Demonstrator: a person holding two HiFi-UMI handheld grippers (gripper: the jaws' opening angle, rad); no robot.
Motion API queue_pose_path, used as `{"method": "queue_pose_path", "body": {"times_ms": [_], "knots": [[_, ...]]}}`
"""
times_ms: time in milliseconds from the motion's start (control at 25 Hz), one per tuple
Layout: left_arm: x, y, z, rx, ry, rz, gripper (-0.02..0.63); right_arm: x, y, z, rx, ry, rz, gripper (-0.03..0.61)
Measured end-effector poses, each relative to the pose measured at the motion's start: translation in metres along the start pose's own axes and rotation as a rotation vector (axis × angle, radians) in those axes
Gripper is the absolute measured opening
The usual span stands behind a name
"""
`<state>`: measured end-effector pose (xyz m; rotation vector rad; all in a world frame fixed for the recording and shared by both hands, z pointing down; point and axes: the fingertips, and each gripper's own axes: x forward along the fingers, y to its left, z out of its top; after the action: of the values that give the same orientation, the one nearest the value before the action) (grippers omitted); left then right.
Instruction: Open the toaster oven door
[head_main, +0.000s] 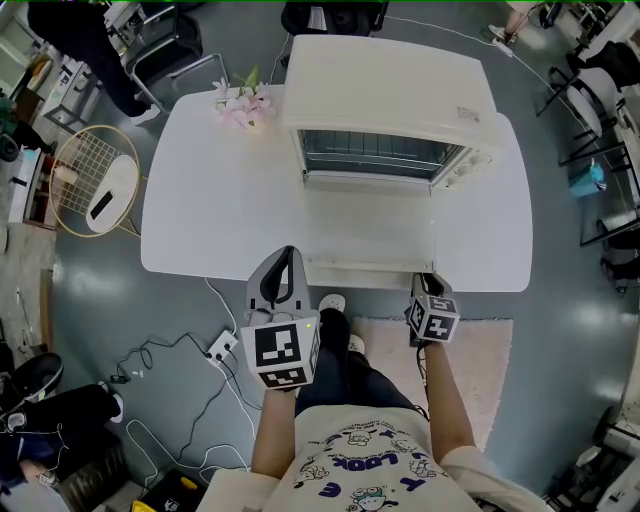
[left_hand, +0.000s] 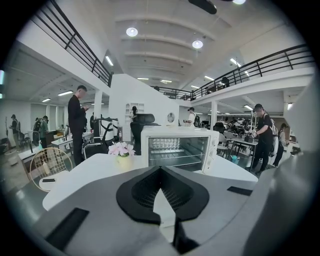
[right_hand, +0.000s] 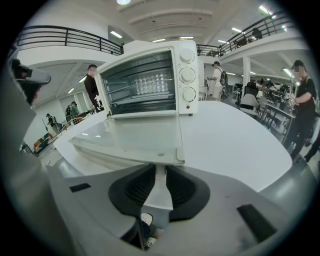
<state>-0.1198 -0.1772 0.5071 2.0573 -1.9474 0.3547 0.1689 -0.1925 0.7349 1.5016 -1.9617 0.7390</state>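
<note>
In the head view we can barely tell the glass door (head_main: 370, 235) from the white table (head_main: 210, 200), and the right gripper (right_hand: 159, 170) hides its jaws under its marker cube. The toaster oven (head_main: 390, 100) stands at the table's far side, its door dropped flat toward us. The right gripper tilts down, its jaws pinching the door's white handle (right_hand: 159, 192). The left gripper (left_hand: 160, 171) hovers at the table's near edge, tips together and empty.

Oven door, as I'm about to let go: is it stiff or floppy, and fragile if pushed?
The oven door looks rigid: a glass pane in a frame, lying level without sagging. Hinged at the toaster oven, it probably swings only, not slides. The glass may crack if slammed.
</note>
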Motion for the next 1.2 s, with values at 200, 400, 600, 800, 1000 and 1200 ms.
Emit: {"method": "queue_pose_path", "body": {"times_ms": [200,400,600,800,1000,1200], "knots": [[-0.005,0.002,0.002,-0.002,-0.007,0.005,0.003,-0.002,0.0,0.0,-0.044,0.001,-0.032,0.064],[-0.009,0.0,0.006,-0.007,-0.017,0.007,0.003,-0.011,-0.001,-0.001,-0.012,0.0,-0.034,0.104],[-0.016,-0.006,0.014,-0.008,-0.038,0.008,0.003,-0.03,0.0,-0.005,0.02,-0.011,-0.018,0.104],[-0.025,-0.014,0.03,-0.007,-0.073,0.011,0.003,-0.06,0.0,0.024,0.017,-0.101,-0.007,0.057],[-0.037,-0.016,0.053,0.0,-0.125,0.022,0.003,-0.099,0.008,0.092,-0.019,-0.273,0.011,0.009],[-0.051,-0.016,0.075,0.004,-0.173,0.037,0.003,-0.148,0.018,0.163,-0.051,-0.454,0.03,-0.003]]}}
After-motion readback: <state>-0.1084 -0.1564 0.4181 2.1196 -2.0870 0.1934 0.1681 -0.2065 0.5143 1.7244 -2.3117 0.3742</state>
